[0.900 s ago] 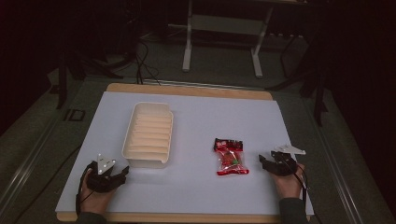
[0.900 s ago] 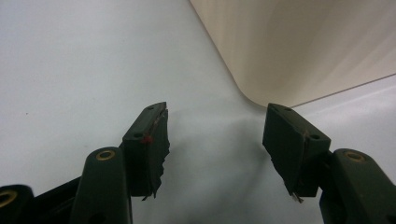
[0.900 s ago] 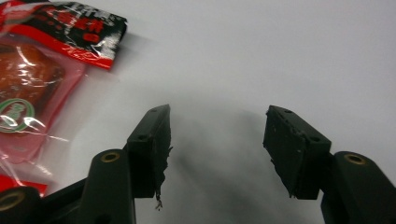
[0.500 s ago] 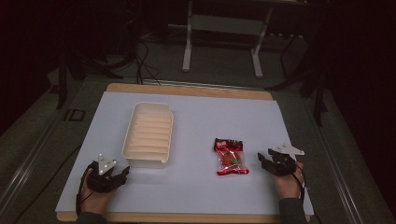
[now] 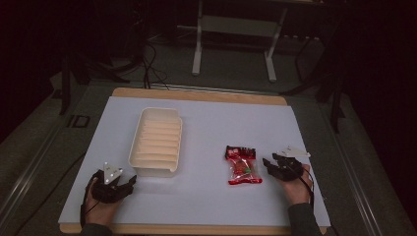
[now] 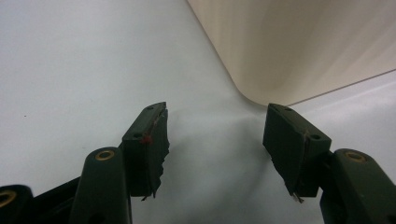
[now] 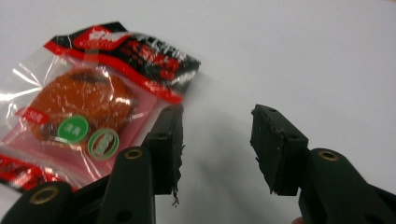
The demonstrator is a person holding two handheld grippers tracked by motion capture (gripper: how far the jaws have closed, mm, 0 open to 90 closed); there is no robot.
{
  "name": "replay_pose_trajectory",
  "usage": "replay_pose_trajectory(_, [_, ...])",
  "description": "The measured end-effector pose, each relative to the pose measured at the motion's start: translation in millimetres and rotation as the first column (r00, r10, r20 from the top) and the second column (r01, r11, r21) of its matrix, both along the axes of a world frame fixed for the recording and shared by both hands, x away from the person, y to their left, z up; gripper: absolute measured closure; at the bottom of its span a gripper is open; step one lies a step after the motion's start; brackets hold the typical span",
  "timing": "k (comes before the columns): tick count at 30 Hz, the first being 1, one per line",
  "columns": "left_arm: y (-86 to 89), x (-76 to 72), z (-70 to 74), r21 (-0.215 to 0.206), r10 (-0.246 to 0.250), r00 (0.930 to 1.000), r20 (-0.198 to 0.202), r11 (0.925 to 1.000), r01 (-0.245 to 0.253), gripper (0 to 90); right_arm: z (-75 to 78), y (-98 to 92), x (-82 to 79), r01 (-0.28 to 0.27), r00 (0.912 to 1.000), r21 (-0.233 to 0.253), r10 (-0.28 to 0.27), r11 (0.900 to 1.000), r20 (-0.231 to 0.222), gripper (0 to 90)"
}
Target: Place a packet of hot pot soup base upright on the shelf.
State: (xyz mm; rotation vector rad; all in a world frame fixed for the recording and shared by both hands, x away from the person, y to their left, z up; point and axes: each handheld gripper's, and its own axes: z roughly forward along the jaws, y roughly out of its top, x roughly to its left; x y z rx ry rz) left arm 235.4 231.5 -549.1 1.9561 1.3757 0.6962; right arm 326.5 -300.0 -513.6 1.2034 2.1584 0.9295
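A red snack packet (image 5: 242, 165) with clear film lies flat on the white table cover, right of centre. My right gripper (image 5: 269, 164) rests just right of it, open, nothing between its jaws. In the right gripper view the packet (image 7: 88, 112) lies left of the gripper (image 7: 217, 149), its near edge beside the left jaw. A cream ribbed tray (image 5: 157, 141) stands left of centre. My left gripper (image 5: 129, 183) sits open near the tray's front left corner. The left gripper view has the gripper (image 6: 217, 144) over bare cover, with the tray (image 6: 299, 46) wall ahead.
The white cover (image 5: 206, 123) lies on a wooden tabletop (image 5: 196, 94) whose edge runs along the back. A metal stand (image 5: 236, 29) and cables sit on the dark floor beyond the table.
The right gripper has edged slightly left toward the packet. The left gripper and the tray stay where they were.
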Motion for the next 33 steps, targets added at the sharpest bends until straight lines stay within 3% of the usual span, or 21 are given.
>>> replay_pose_trajectory(5, [-0.1,0.1,0.0,0.0,-0.003,1.0,-0.001,1.0,0.003,40.2,3.9,4.5,8.9,-0.006,1.0,0.029,0.006,1.0,0.002,50.2])
replay_pose_trajectory(16, [-0.4,0.5,-0.2,0.007,-0.007,1.0,-0.004,1.0,0.007,39.9,4.7,19.5,25.8,-0.041,0.9989,0.032,0.042,0.999,-0.021,44.5])
replay_pose_trajectory(20, [-1.2,0.6,-0.4,0.012,-0.009,1.0,-0.004,0.9999,0.009,39.9,8.0,21.0,31.4,-0.028,0.9994,0.057,0.029,0.998,-0.017,42.6])
replay_pose_trajectory(29, [-1.1,0.6,-0.4,0.012,-0.007,1.0,-0.005,0.9999,0.007,40.7,7.9,30.7,42.2,-0.05,0.9983,0.078,0.052,0.996,-0.028,42.7])
replay_pose_trajectory(33, [-1.1,0.7,-0.4,0.011,-0.007,1.0,-0.004,0.9999,0.007,40.7,6.1,35.9,49.5,-0.062,0.9966,0.109,0.068,0.992,-0.047,40.0])
